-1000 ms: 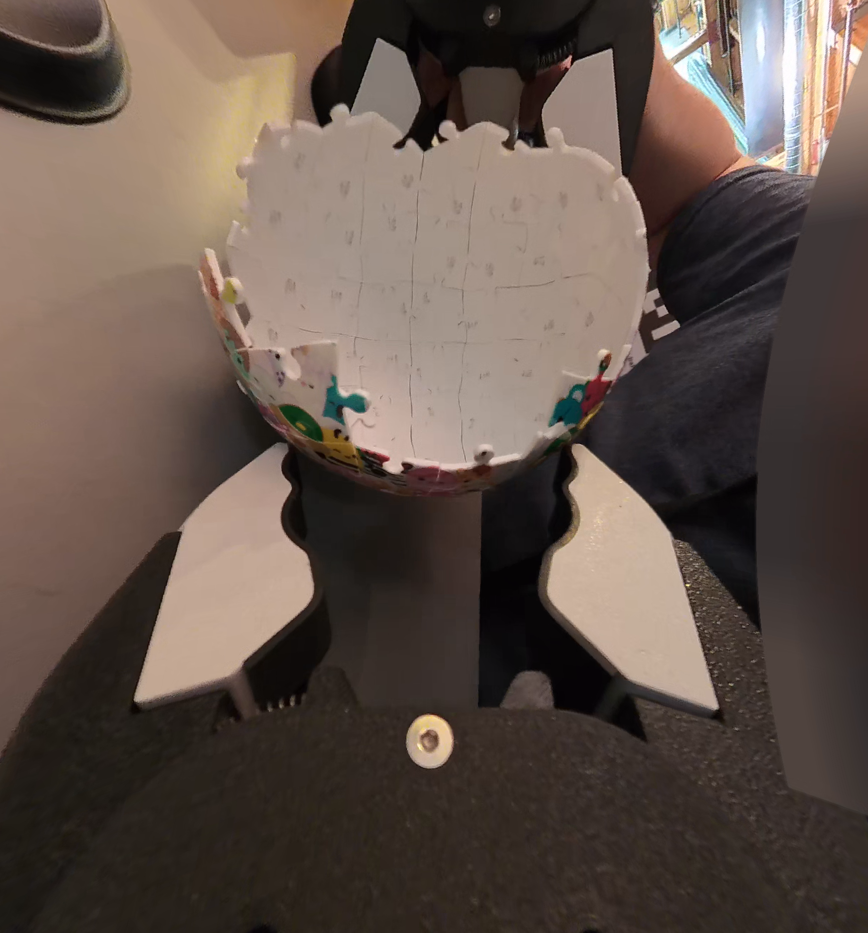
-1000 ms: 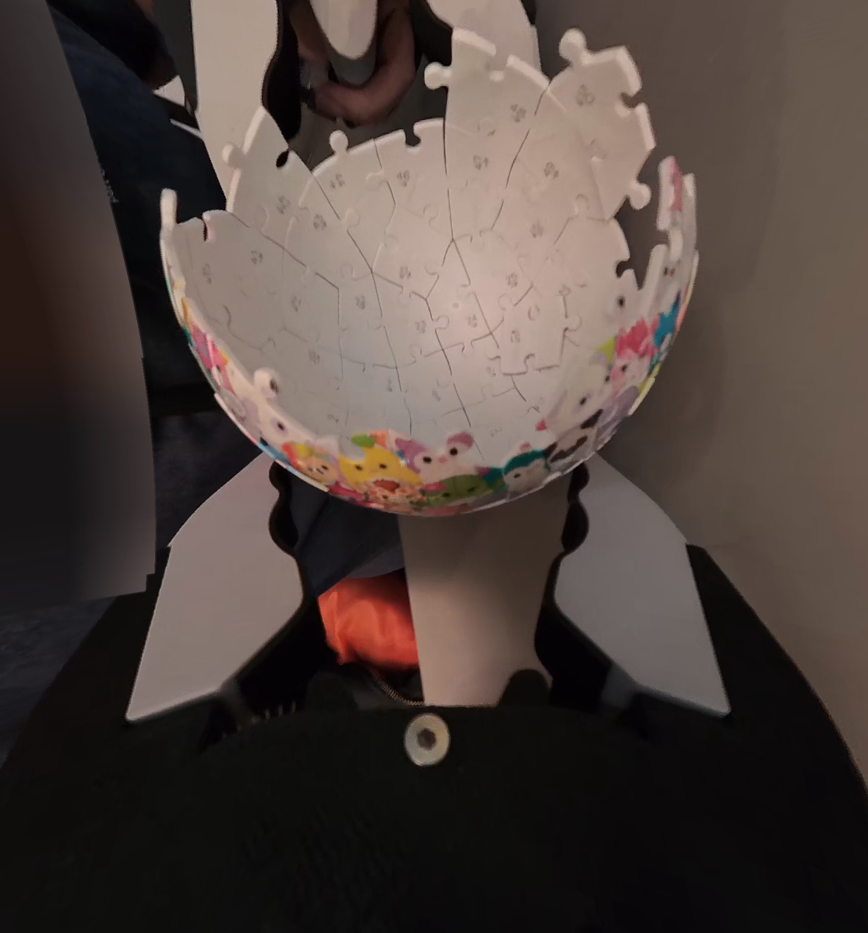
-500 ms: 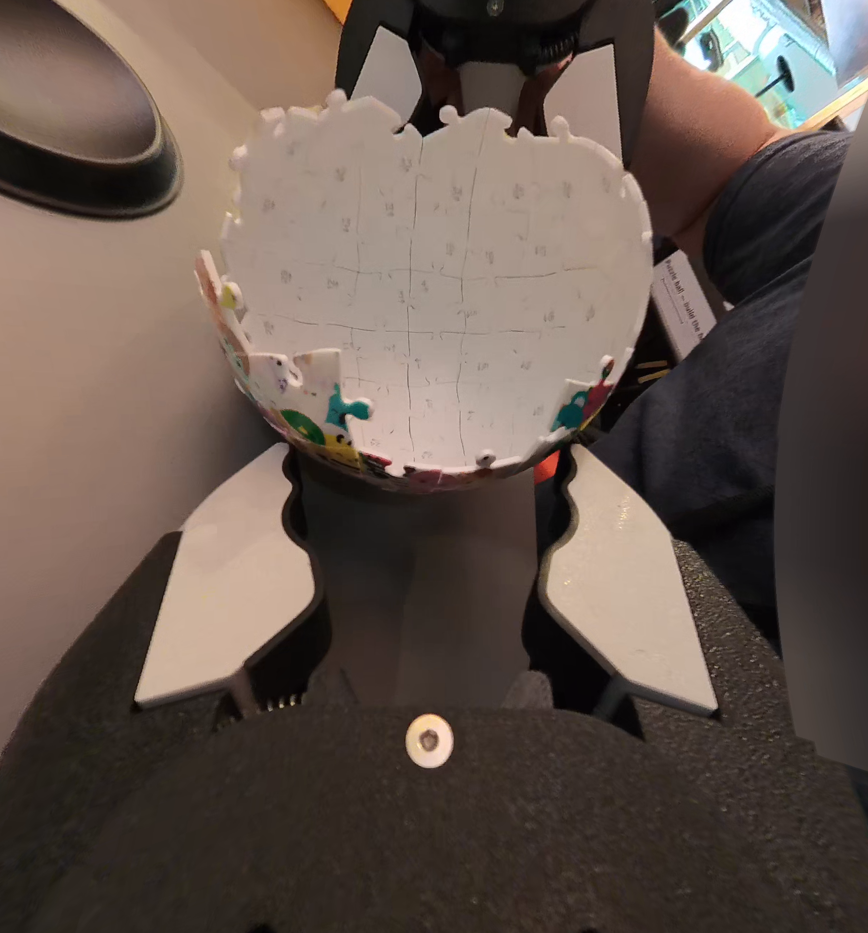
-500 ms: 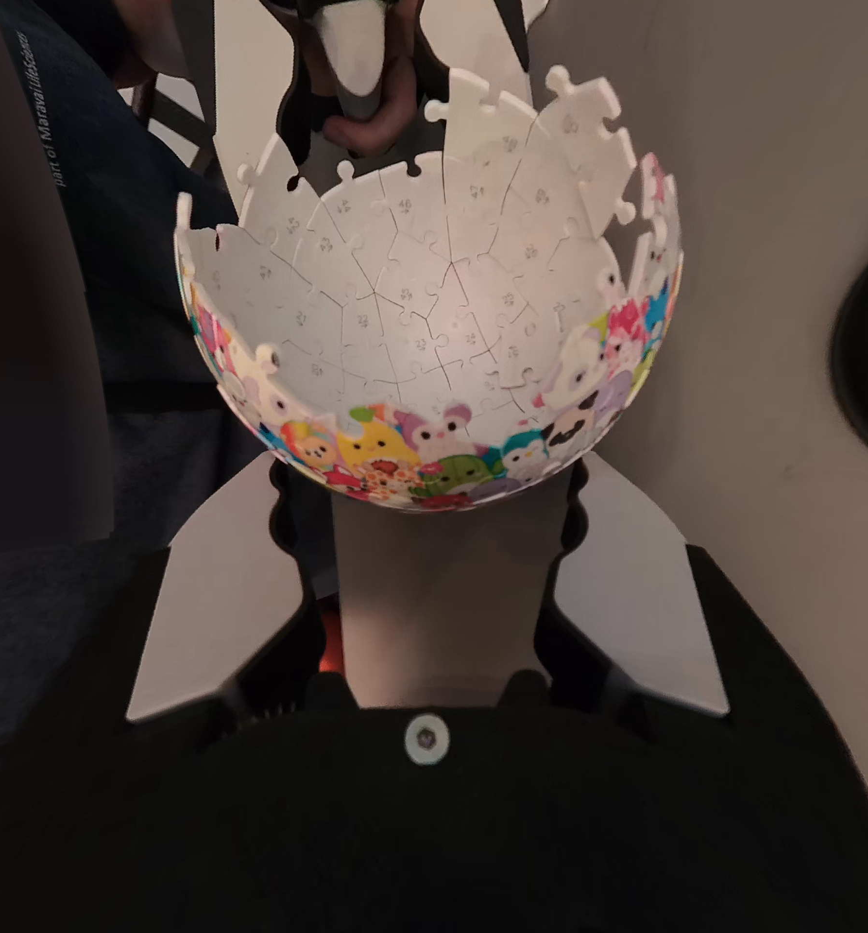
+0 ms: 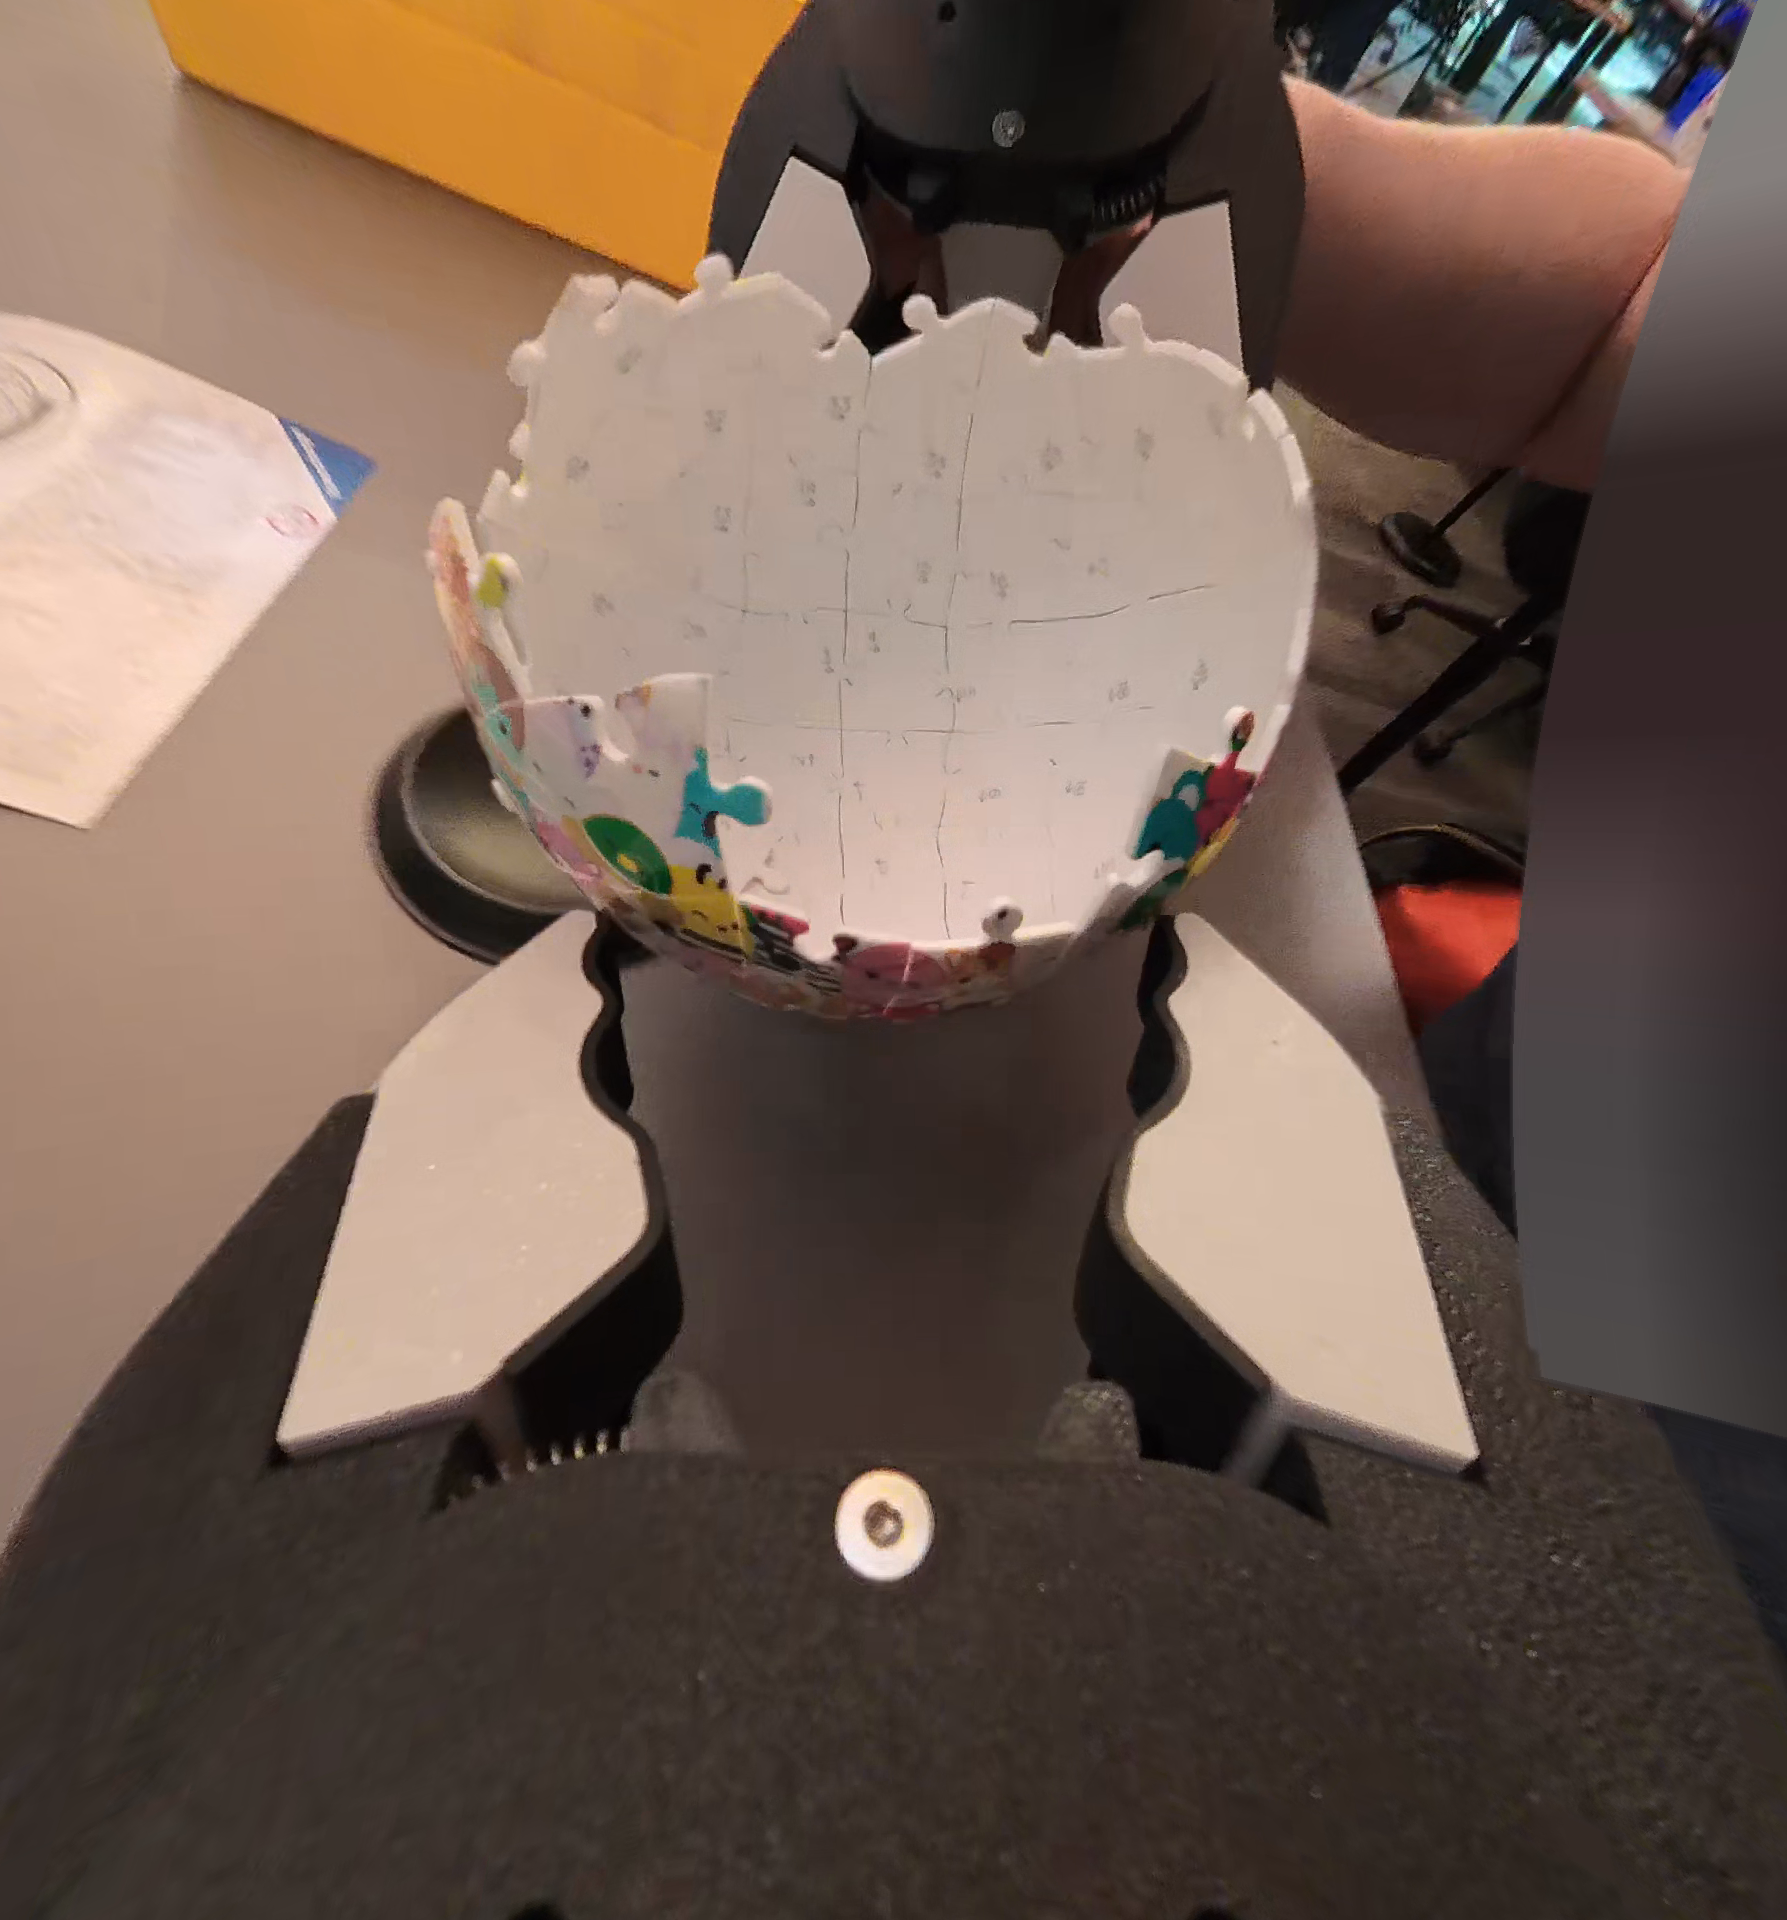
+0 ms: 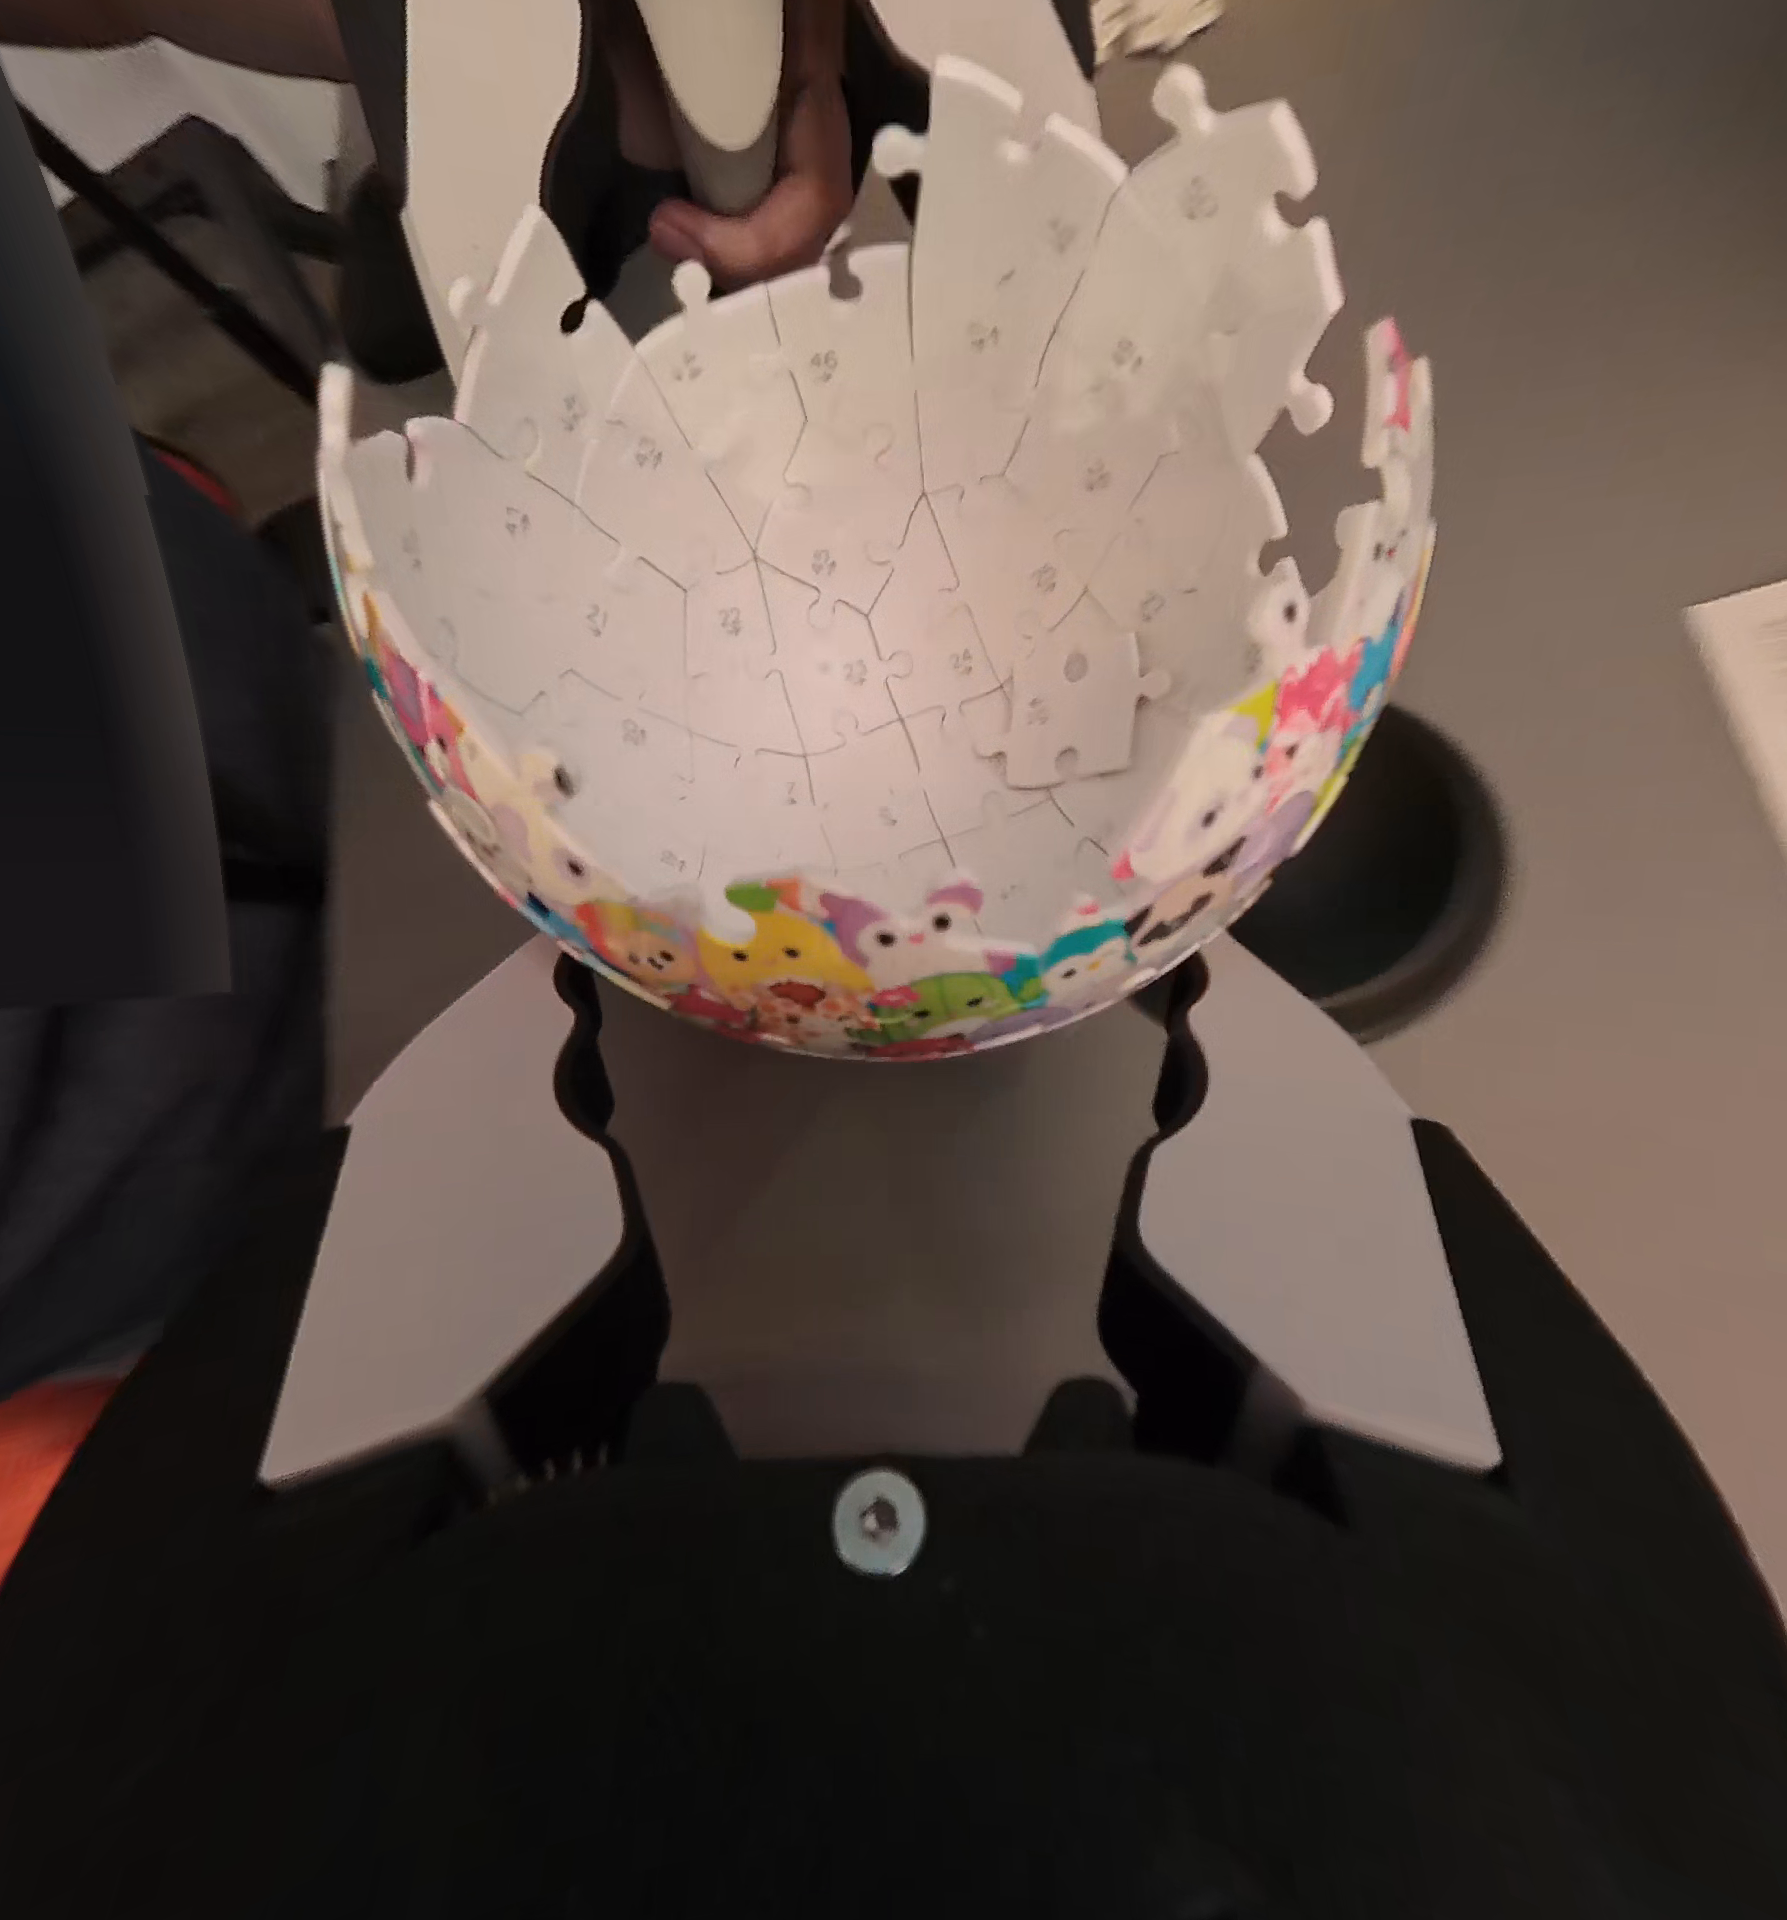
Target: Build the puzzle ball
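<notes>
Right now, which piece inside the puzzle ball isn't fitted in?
The loose piece low on the puzzle ball's right inner wall: it overlaps its neighbours' seams instead of sitting flush.

The half-built puzzle ball (image 5: 910, 644) sits between the left hand-held gripper (image 5: 884, 997) and the right hand-held gripper (image 6: 884, 997), which face each other across it, above the worktop (image 5: 141, 987). A round stand (image 5: 453, 831) lies under the ball. A paper sheet (image 5: 89, 582) lies beyond the stand, and a box (image 5: 515, 114) at the far edge.
</notes>
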Demonstrator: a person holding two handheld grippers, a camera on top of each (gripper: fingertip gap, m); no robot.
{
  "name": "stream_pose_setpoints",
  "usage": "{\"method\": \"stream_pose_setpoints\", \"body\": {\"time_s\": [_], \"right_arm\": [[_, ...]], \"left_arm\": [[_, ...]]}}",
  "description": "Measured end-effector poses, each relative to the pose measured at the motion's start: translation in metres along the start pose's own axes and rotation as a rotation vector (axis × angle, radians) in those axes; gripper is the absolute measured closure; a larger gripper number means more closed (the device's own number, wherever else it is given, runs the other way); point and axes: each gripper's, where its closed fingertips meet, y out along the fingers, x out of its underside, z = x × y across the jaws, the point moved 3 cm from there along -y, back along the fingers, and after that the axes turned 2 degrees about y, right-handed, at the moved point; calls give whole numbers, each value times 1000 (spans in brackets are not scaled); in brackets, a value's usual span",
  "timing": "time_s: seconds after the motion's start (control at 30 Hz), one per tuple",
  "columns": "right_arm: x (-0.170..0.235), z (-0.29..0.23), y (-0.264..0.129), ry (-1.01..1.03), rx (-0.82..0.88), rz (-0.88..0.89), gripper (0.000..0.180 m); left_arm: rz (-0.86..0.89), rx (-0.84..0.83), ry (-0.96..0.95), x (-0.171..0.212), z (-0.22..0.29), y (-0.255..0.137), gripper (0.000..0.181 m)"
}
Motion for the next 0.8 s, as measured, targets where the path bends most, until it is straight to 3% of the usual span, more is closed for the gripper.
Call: {"method": "stream_pose_setpoints", "body": {"time_s": [0.43, 0.8], "right_arm": [[-5, 53, -17, -145, 173, 136, 74], [-4, 66, -15, -165, 189, 222, 74]], "left_arm": [[-50, -67, 211, -20, -54, 16, 86], [-88, -76, 234, -18, -68, 21, 85]]}}
